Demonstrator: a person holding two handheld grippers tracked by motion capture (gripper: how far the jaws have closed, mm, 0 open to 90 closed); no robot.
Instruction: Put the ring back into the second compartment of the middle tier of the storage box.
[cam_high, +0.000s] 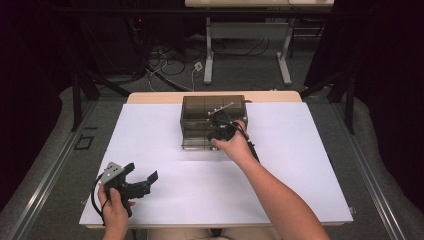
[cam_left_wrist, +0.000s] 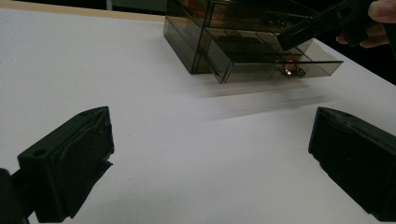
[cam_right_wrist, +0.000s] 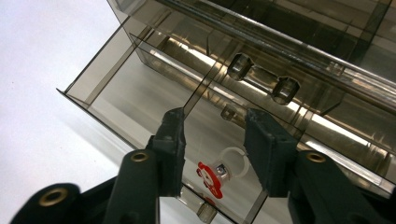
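A smoky see-through drawer box (cam_high: 196, 107) stands at the middle back of the table, its lower drawer (cam_right_wrist: 116, 88) pulled out toward me. In the drawer lies a small red and white trinket (cam_right_wrist: 217, 173), also seen as a red speck (cam_left_wrist: 290, 66) in the left gripper view. My right gripper (cam_right_wrist: 215, 137) hangs over the drawer, open, its fingers (cam_right_wrist: 170, 140) either side of the trinket and above it, holding nothing. In the high view that right gripper (cam_high: 220, 131) is at the drawer's front. My left gripper (cam_high: 142, 171) rests wide open near the front left, jaws empty (cam_left_wrist: 210, 158).
A white sheet (cam_high: 300, 165) covers the table, with a wooden edge (cam_high: 150, 97) showing at the back. Cables (cam_high: 170, 65) and another table's legs (cam_high: 245, 50) are on the floor beyond. Dark curtains stand on both sides.
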